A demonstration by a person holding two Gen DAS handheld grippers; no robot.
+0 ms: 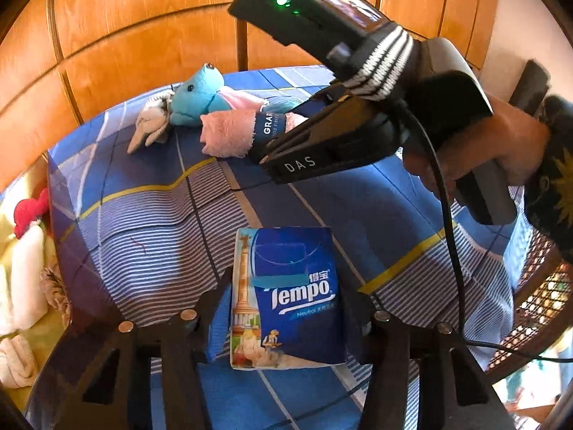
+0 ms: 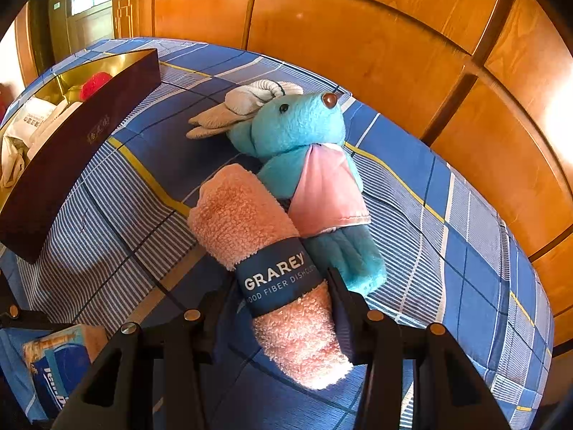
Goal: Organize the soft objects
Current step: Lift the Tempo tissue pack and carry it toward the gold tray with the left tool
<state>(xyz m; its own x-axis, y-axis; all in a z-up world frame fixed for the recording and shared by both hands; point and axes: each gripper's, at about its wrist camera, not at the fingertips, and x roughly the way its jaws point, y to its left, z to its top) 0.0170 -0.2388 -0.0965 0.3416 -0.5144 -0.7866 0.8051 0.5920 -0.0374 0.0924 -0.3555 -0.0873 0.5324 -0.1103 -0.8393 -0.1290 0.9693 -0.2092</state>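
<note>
A blue checked and striped cloth (image 2: 447, 215) covers the bench. Glossy orange-brown wooden wall panels (image 2: 376, 36) rise just beyond its far edge.

The left gripper (image 1: 286, 308) points steeply down, its two black fingers (image 1: 211, 308) standing on either side of a tissue pack (image 1: 290, 297); whether they press it cannot be told. The right gripper (image 2: 283, 301), held in a person's hand (image 1: 476, 150), also tilts steeply down, its fingers (image 2: 343, 297) closed against a rolled pink cloth (image 2: 265, 261).
</note>
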